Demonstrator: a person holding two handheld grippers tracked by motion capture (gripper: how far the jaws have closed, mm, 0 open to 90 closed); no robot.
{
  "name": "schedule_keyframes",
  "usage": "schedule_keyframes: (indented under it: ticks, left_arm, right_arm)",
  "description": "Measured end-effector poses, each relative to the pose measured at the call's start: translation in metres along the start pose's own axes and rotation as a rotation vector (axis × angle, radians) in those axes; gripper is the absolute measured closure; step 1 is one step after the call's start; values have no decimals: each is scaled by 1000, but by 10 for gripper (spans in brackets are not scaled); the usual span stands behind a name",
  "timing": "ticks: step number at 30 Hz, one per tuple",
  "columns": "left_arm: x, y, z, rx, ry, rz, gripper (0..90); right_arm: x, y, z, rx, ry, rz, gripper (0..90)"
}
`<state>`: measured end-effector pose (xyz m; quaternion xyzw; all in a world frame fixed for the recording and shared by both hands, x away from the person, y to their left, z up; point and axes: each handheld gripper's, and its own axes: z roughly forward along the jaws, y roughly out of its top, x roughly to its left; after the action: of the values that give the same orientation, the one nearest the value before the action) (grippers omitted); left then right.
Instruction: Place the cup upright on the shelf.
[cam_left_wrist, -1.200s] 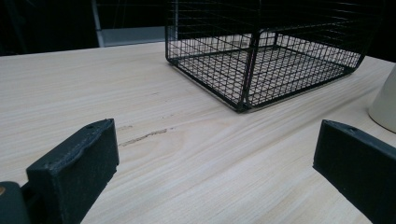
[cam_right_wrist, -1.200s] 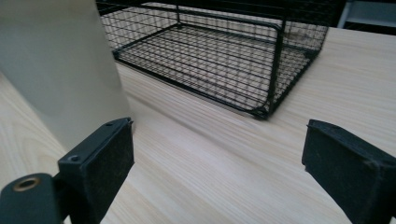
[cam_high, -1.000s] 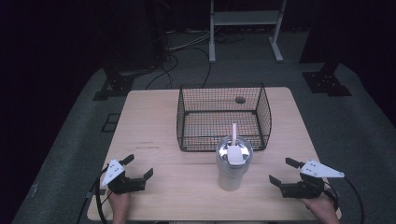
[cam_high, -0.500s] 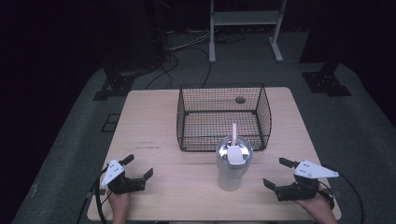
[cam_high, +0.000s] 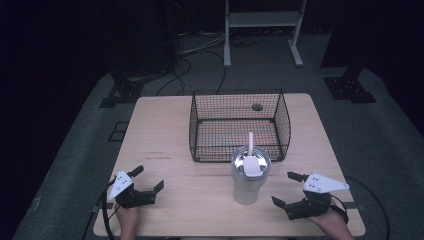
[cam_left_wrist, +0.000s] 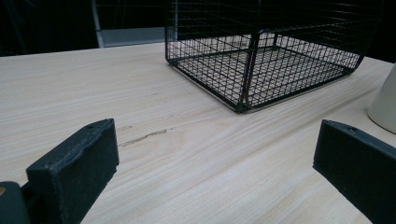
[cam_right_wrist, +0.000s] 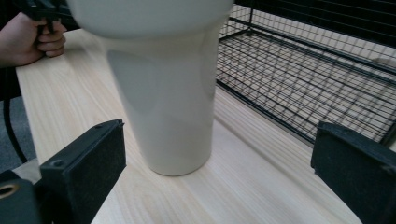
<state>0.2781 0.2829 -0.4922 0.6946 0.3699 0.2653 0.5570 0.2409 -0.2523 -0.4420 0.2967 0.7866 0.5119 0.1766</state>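
Observation:
A white tumbler (cam_high: 249, 176) with a lid and a straw stands upright on the wooden table (cam_high: 165, 125), just in front of a black wire basket (cam_high: 237, 125). My right gripper (cam_high: 289, 189) rests open on the table to the tumbler's right, a short gap away; in the right gripper view the tumbler (cam_right_wrist: 163, 84) stands close ahead, between the wide-apart jaws but beyond them. My left gripper (cam_high: 148, 178) lies open near the front left corner, empty. In the left gripper view the basket (cam_left_wrist: 261, 56) sits ahead and the tumbler's base (cam_left_wrist: 385, 102) shows at the right edge.
The basket is empty apart from a small dark round thing (cam_high: 257, 106) at its far side. A person's hand (cam_right_wrist: 28, 39) holding the other gripper appears in the right gripper view. Cables and a white stand (cam_high: 262, 20) lie on the floor beyond the table.
My right gripper has slid left toward the tumbler and turned a little. The left gripper, tumbler and basket have stayed put.

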Motion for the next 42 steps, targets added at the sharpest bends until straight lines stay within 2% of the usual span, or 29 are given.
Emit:
schedule_keyframes:
  ticks: [9,20,35,42]
  left_arm:
    - [0,0,0,0,0,2,0]
    - [0,0,0,-1,-1,0,0]
    - [0,0,0,-2,-2,0,0]
    - [0,0,0,-3,-2,-2,0]
  right_arm:
    - [10,4,8,3,51,-13,27]
    - [18,11,20,6,89,-36,27]
    - [24,18,35,4,118,-43,27]
    - [26,21,40,5,115,-45,28]
